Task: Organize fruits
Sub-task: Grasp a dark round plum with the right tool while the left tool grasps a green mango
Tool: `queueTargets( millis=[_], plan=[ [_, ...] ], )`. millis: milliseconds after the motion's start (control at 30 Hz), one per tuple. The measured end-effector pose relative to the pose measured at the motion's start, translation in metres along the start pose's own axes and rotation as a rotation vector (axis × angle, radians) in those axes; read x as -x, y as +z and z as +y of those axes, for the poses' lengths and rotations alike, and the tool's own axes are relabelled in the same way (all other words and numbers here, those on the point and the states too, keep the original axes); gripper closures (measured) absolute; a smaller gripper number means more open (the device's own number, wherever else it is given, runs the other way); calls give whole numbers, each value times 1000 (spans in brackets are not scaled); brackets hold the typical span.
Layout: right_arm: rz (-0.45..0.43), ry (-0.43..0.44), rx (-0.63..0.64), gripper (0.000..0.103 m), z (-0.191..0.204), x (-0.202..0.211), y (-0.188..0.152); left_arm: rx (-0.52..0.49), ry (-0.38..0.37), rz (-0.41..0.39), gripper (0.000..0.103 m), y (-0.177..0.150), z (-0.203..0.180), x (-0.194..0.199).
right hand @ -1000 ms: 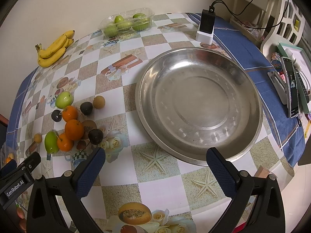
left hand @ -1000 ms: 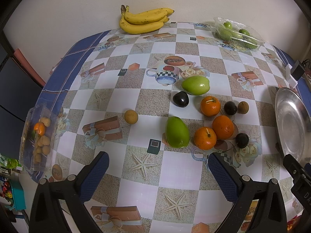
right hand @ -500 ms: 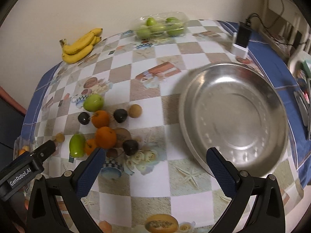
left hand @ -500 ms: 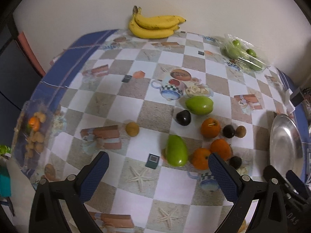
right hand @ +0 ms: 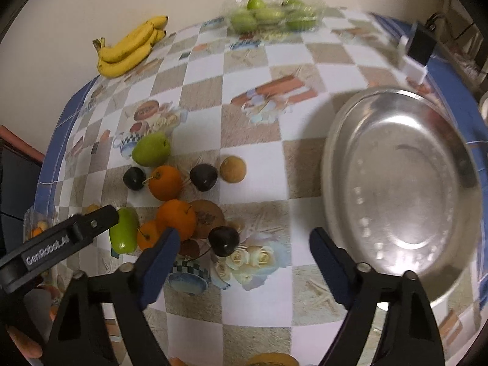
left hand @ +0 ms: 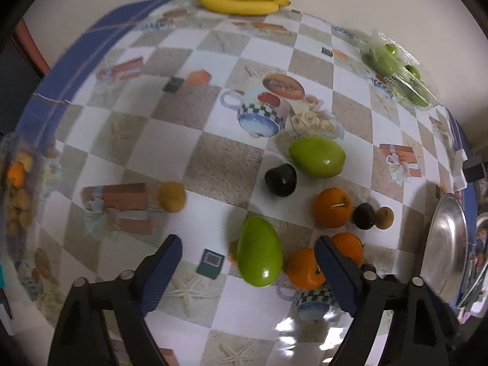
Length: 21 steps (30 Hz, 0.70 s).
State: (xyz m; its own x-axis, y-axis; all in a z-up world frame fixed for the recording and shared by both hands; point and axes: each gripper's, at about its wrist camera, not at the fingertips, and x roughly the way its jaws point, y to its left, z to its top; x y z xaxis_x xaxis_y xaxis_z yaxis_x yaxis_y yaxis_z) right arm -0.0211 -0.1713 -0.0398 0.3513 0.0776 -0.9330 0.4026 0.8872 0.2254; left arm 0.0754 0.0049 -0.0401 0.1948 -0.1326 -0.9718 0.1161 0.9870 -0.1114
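Right wrist alone shows whole steel bowl (right hand: 399, 189); both grippers' jaws closing, empty.

We see our left gripper (left hand: 248, 262) and right gripper (right hand: 241, 251) built alike: black plastic arms, each ending in a dark blue ribbed pad (left hand: 161, 271), with small silver screws (left hand: 127, 274) at the joints. The left gripper's black side carries white "GenRobot.AI" lettering (right hand: 45, 250).
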Motion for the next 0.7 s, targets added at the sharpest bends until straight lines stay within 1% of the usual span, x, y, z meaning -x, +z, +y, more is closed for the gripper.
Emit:
queueTargets(
  millis=[33, 100, 167, 233, 300, 367, 467, 533, 600, 667, 700],
  plan=[
    [13, 8, 4, 30, 1, -4, 0, 0, -4, 4, 17, 0, 0, -3],
    [37, 19, 15, 38, 4, -10, -1, 0, -1, 12, 20, 0, -1, -8],
    [60, 22, 16, 43, 6, -18, -3, 8, -6, 24, 26, 0, 1, -13],
    [76, 29, 17, 51, 6, -22, -4, 13, -10, 30, 30, 0, 2, -15],
    [87, 35, 21, 55, 7, -26, -5, 21, -17, 32, 34, 0, 3, -15],
    [90, 35, 24, 59, 9, -28, -5, 27, -24, 34, 40, 1, 4, -16],
    [98, 47, 23, 65, 10, -32, -4, 34, -28, 38, 43, 1, 5, -17],
    [101, 47, 25, 73, 11, -34, -5, 34, -33, 42, 43, 0, 6, -18],
    [101, 46, 26, 73, 11, -34, -5, 36, -36, 48, 43, -1, 7, -20],
    [96, 43, 28, 76, 11, -33, -5, 42, -43, 58, 51, -2, 7, -23],
    [94, 40, 29, 76, 12, -34, -5, 45, -47, 60, 52, -1, 6, -25]
  ],
)
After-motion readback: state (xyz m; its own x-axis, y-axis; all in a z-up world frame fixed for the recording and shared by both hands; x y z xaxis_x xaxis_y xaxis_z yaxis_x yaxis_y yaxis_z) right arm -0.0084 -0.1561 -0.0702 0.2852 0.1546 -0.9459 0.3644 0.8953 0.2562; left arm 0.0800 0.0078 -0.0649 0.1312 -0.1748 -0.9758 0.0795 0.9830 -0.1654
